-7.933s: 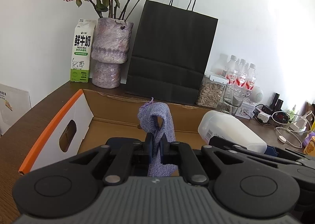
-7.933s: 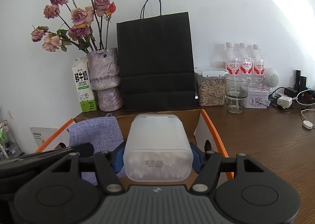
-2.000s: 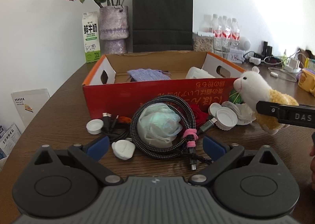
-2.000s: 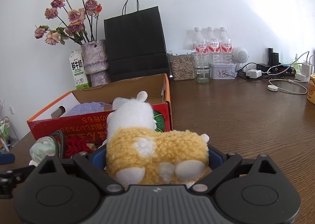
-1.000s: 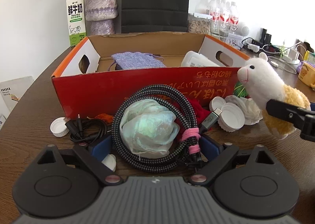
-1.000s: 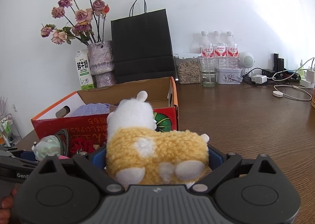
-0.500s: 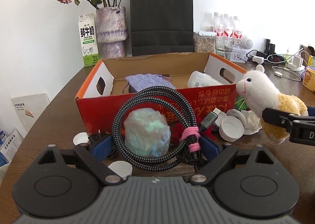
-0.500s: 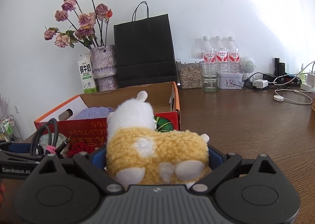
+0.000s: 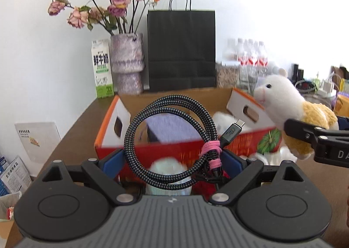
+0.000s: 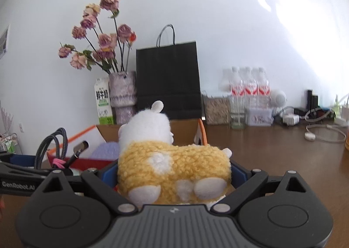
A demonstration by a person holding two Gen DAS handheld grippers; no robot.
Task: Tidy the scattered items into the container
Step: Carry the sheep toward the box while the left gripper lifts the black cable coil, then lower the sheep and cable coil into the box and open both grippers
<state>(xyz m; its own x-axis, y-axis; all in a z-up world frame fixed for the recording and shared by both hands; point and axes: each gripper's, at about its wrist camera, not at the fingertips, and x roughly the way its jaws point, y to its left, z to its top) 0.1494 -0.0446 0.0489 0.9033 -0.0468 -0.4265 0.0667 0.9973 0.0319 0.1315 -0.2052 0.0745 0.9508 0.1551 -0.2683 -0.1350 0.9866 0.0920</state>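
Note:
My left gripper (image 9: 173, 158) is shut on a coiled black braided cable (image 9: 157, 174) with a pink tie and holds it up in front of the red and orange cardboard box (image 9: 152, 150). My right gripper (image 10: 174, 171) is shut on a white and yellow plush sheep (image 10: 172, 165), lifted near the box's right end; the sheep also shows in the left wrist view (image 9: 290, 110). Inside the box lie a purple cloth pouch (image 9: 170, 128) and a white plastic container (image 9: 220, 117). A pale crumpled bag (image 9: 168, 169) and something red (image 9: 202, 184) lie on the table below the cable.
Behind the box stand a black paper bag (image 9: 181, 49), a purple vase of dried roses (image 9: 127, 62), a milk carton (image 9: 101, 69), water bottles (image 10: 248, 86) and jars. Chargers and cables (image 10: 316, 123) lie at the far right. Brown table (image 10: 283, 154).
My left gripper has lifted the cable coil off the table; the crumpled bag has stayed below. My right gripper has risen with the sheep.

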